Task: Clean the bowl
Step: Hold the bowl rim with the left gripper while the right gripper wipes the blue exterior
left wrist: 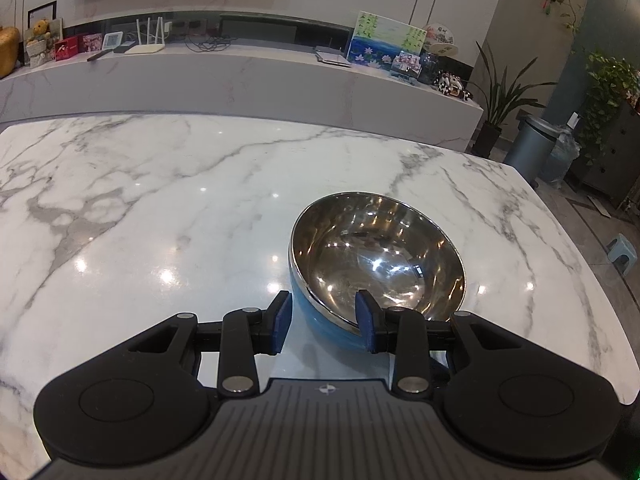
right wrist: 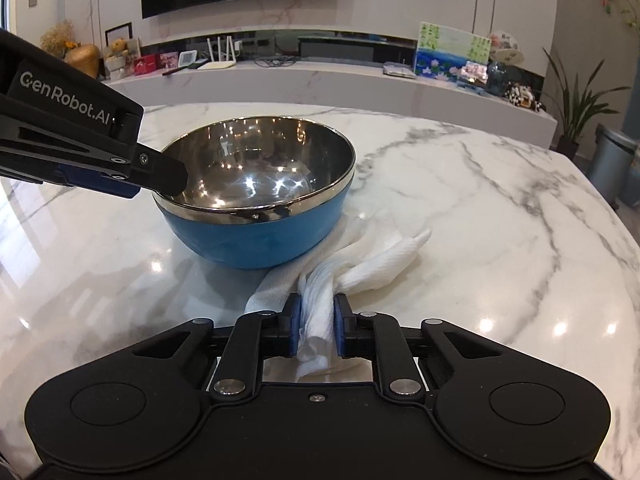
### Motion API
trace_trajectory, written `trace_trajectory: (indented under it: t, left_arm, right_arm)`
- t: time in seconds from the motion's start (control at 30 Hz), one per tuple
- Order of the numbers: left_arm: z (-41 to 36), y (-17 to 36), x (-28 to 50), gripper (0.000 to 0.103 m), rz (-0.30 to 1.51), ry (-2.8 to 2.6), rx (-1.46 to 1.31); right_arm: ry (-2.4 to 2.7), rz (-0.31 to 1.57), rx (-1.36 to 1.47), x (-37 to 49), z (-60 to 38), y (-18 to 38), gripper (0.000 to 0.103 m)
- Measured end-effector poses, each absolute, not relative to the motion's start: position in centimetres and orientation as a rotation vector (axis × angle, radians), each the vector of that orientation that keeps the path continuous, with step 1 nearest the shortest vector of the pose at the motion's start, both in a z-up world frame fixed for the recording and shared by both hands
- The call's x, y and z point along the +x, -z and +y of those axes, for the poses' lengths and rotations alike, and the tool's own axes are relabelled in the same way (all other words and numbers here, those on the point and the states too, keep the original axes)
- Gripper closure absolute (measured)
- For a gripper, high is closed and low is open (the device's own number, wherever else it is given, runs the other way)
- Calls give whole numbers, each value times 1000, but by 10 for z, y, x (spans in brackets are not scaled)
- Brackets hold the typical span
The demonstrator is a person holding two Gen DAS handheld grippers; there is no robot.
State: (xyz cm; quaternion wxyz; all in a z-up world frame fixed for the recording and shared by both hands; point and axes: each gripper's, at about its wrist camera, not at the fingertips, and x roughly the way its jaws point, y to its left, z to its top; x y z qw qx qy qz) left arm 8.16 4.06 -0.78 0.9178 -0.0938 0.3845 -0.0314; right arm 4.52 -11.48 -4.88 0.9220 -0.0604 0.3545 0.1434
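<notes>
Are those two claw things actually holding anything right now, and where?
The right gripper pinches a bunched white paper towel at its near end. The left gripper straddles the bowl at its near rim, not visibly clamped.

We read only one marking: "GenRobot.AI" in pale letters on the black body of the left tongs (right wrist: 168,178), seen from the right wrist view. Nothing else is legible to us.

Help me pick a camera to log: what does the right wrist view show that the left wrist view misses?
Only the right wrist view shows the white paper towel pinched by the right gripper, and the bowl's blue outside in full. Only the left wrist view shows the left gripper straddling the rim, one finger inside. Both show the bowl on the marble table.
</notes>
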Motion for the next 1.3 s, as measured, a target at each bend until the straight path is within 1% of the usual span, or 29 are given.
trace_trajectory:
  t: [0.1, 0.3, 0.4, 0.77, 1.0, 1.1, 1.17, 1.2, 1.23, 1.3]
  left_arm:
    - [42, 7, 82, 71, 792, 62, -197]
    - [41, 8, 84, 71, 799, 71, -194]
    - [39, 8, 84, 71, 803, 77, -192]
    - [37, 9, 84, 71, 806, 91, -184]
    - [38, 11, 85, 71, 813, 91, -191]
    - [37, 11, 86, 71, 812, 91, -188]
    - [34, 11, 84, 71, 811, 91, -189]
    - [33, 11, 83, 71, 811, 91, -189]
    - [33, 11, 83, 71, 811, 91, -190]
    - [32, 11, 83, 71, 812, 90, -190]
  right_arm:
    - [-267, 694, -132, 43, -120, 41, 90]
    - [-250, 569, -160, 34, -130, 15, 90]
    - [-276, 554, -179, 32, -126, 11, 90]
    - [-369, 629, -243, 30, -108, 30, 90]
    - [-271, 719, -255, 39, -118, 47, 90]
    - [-240, 737, -195, 41, -126, 47, 85]
    - [-224, 730, -157, 40, -130, 45, 77]
    - [-219, 722, -141, 38, -131, 44, 60]
    - [-211, 705, -116, 36, -132, 42, 46]
    - [-219, 684, -86, 33, -131, 38, 42]
